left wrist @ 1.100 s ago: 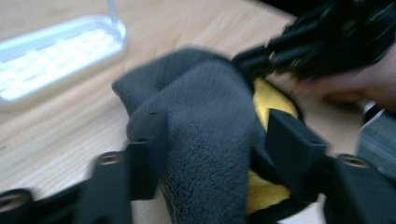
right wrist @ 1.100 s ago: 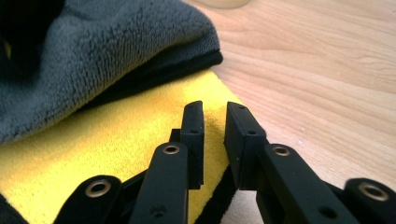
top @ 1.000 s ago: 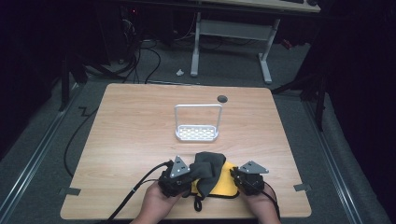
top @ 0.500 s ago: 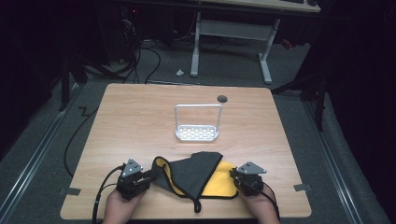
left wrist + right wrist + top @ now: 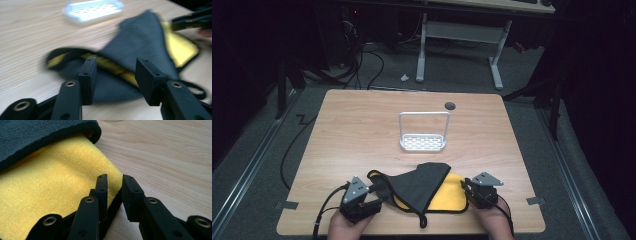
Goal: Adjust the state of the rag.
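A cloth (image 5: 424, 185), dark grey on one face and yellow on the other with a black hem, lies spread at the table's front edge. My left gripper (image 5: 379, 190) rests at the cloth's left end. Its jaws have just been opening and stand wide apart in the left gripper view (image 5: 116, 62), with the folded cloth (image 5: 140, 42) lying under and beyond them, untouched by the pads. My right gripper (image 5: 466, 187) sits at the cloth's right edge. Its jaws (image 5: 115, 178) have just been opening a little and leave a narrow gap over the hem of the yellow face (image 5: 50, 185).
A white wire-handled rack (image 5: 423, 132) stands in the middle of the table (image 5: 362, 125), also seen blurred as the rack (image 5: 92, 10). A grey round plug (image 5: 450, 105) sits near the far edge. Cables and white desk legs (image 5: 422, 50) lie beyond the table.
My left gripper moved left from the middle, drawing the bunched cloth out flat, then opened and let go. The right gripper stayed in place.
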`<state>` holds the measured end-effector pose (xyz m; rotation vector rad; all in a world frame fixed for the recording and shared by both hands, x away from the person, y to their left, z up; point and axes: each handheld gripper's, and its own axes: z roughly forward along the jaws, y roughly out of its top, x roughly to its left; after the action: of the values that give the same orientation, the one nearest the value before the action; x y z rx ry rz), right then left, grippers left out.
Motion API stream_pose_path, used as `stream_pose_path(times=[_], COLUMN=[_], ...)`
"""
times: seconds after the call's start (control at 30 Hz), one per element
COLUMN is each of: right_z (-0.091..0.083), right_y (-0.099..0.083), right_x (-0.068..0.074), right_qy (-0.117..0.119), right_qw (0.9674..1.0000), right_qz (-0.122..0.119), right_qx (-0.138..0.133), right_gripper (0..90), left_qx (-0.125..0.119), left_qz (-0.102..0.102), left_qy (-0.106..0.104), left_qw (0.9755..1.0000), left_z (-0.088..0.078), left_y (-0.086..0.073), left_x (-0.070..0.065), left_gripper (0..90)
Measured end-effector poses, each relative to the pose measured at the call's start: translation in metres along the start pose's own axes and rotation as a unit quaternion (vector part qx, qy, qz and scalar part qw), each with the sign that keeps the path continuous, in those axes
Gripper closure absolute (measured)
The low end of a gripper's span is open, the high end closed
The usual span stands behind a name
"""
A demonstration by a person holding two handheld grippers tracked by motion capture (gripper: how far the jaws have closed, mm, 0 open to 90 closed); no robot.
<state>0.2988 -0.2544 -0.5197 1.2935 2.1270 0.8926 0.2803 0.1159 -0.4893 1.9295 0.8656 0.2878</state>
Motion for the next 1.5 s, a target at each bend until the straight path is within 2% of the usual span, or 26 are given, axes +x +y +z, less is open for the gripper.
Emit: stream_pose_path(times=[0.13,0.2,0.23,0.3,0.37,0.4,0.43,0.47,0.5,0.53,0.57,0.63,0.67,0.7,0.83,0.9,0.97,1.07,1.13,1.2,1.23,1.27,1.3,1.4,1.5], right_z=[0.001,0.001,0.001,0.002,0.002,0.002,0.001,0.001,0.001,0.001,0.002,0.004,0.004,0.005,0.006,0.007,0.007,0.007,0.007,0.007,0.007,0.007,0.007,0.007,0.007], right_y=[0.0,0.001,0.001,0.002,0.002,0.002,0.002,0.002,0.002,0.002,0.001,0.001,0.0,0.0,-0.001,-0.001,-0.001,0.0,-0.001,-0.001,-0.001,-0.001,-0.001,-0.001,-0.001], right_x=[0.003,0.004,0.005,0.007,0.007,0.007,0.007,0.007,0.007,0.007,0.007,0.006,0.006,0.006,0.005,0.005,0.005,0.006,0.005,0.005,0.005,0.005,0.005,0.005,0.005], right_qy=[0.005,0.008,0.011,0.008,0.008,0.008,0.009,0.009,0.009,0.01,0.01,0.011,0.012,0.012,0.014,0.015,0.015,0.015,0.015,0.017,0.017,0.017,0.018,0.018,0.019], right_qw=[1.0,1.0,0.9999,1.0,1.0,1.0,1.0,0.9999,0.9999,0.9999,0.9999,0.9999,0.9999,0.9998,0.9998,0.9998,0.9997,0.9997,0.9997,0.9997,0.9997,0.9997,0.9997,0.9997,0.9997], right_qz=[-0.005,-0.004,-0.003,-0.004,-0.004,-0.002,-0.003,-0.004,-0.005,-0.005,-0.004,-0.006,-0.006,-0.007,-0.004,-0.004,-0.005,-0.006,-0.005,-0.005,-0.005,-0.005,-0.005,-0.003,-0.005], right_qx=[-0.004,-0.003,-0.003,-0.002,-0.001,-0.002,-0.003,-0.003,-0.002,0.0,0.002,0.007,0.01,0.012,0.016,0.016,0.017,0.017,0.017,0.017,0.016,0.016,0.016,0.017,0.017], right_gripper=[72.6,71.2,71.1,70.5,69.9,68.9,68.1,67.7,67.6,67.6,67.6,68.3,68.8,69.2,69.7,69.8,70.3,70.5,70.6,70.6,70.6,70.7,70.8,71.1,71.1], left_qx=[0.018,0.029,0.043,0.077,0.109,0.124,0.126,0.125,0.127,0.128,0.129,0.128,0.125,0.12,0.09,0.086,0.092,0.097,0.11,0.118,0.116,0.113,0.115,0.115,0.107], left_qz=[0.016,0.031,0.043,0.07,0.099,0.11,0.109,0.101,0.098,0.103,0.1,0.083,0.081,0.082,0.08,0.069,0.055,0.052,0.052,0.056,0.064,0.073,0.074,0.06,0.069], left_qy=[-0.042,-0.066,-0.072,-0.067,-0.036,-0.021,-0.023,-0.029,-0.027,-0.022,-0.024,-0.032,-0.026,-0.022,-0.019,-0.034,-0.058,-0.074,-0.081,-0.074,-0.066,-0.049,-0.045,-0.048,-0.038], left_qw=[0.9988,0.9969,0.9955,0.9923,0.9884,0.986,0.9857,0.9866,0.9867,0.9862,0.9863,0.9878,0.9885,0.9891,0.9925,0.9932,0.9925,0.9912,0.9893,0.9886,0.989,0.9896,0.9896,0.9904,0.9912], left_z=[0.025,0.039,0.049,0.067,0.082,0.088,0.092,0.092,0.092,0.092,0.092,0.089,0.087,0.085,0.07,0.068,0.073,0.086,0.096,0.102,0.102,0.102,0.101,0.099,0.094], left_y=[0.004,0.006,0.007,0.007,0.006,0.005,0.005,0.005,0.006,0.007,0.007,0.008,0.01,0.011,0.02,0.022,0.023,0.021,0.017,0.013,0.011,0.01,0.011,0.012,0.014], left_x=[-0.021,-0.034,-0.041,-0.053,-0.062,-0.064,-0.063,-0.062,-0.06,-0.06,-0.058,-0.053,-0.051,-0.05,-0.045,-0.047,-0.05,-0.058,-0.063,-0.067,-0.069,-0.07,-0.069,-0.063,-0.061], left_gripper=[45.1,42.2,39.7,35.4,35.0,35.4,35.8,38.5,45.4,59.4,63.7,78.6,86.0,89.7,89.9,89.7,71.5,55.4,47.8,43.5,43.5,50.4,58.9,76.7,86.4])
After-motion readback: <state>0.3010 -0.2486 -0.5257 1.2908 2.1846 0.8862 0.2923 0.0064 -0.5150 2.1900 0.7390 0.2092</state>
